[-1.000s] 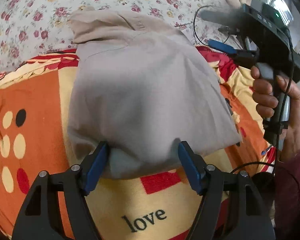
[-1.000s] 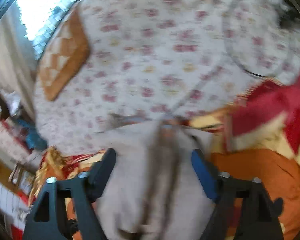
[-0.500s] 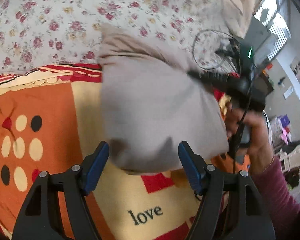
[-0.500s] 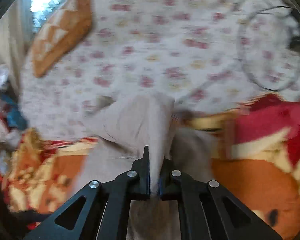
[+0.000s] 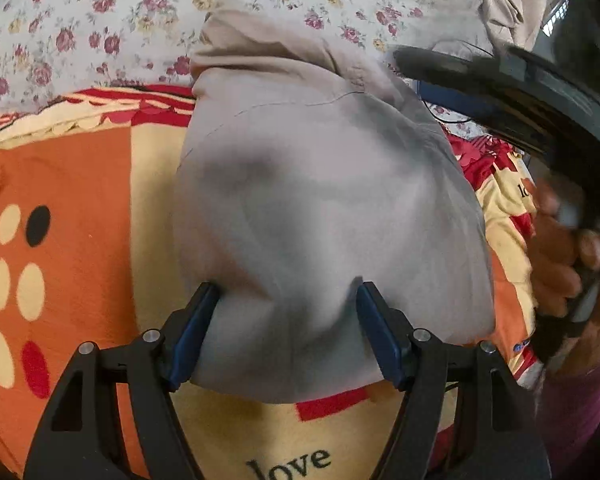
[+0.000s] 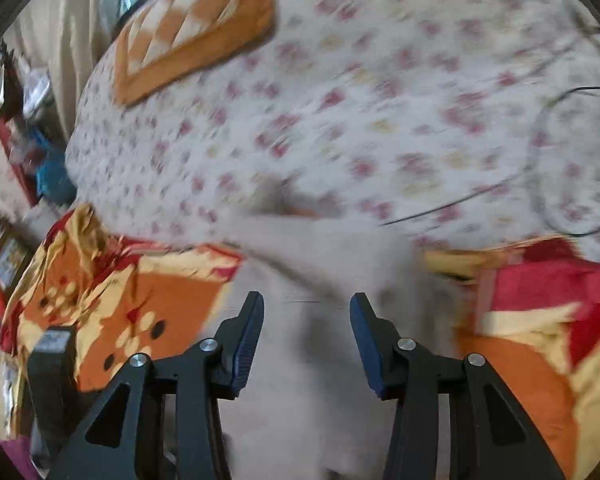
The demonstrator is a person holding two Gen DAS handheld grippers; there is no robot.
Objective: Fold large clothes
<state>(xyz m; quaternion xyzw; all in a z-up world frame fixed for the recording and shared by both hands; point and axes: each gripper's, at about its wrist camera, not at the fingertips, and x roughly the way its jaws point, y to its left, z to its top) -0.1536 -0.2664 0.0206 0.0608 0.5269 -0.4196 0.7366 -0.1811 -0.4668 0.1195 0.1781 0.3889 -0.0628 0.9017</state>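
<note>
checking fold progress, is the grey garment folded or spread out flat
Folded: the grey garment lies as a compact bundle on the blanket, layered edges showing at its top.

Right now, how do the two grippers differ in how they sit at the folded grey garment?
The left gripper is opened wide, with the near edge of the grey garment bulging between its blue pads; the right gripper is opened less wide, above flat cloth. The left wrist view is mostly sharp; the right wrist view is blurred with motion. Both are open, gripping nothing, over the same garment on the orange blanket.
</note>
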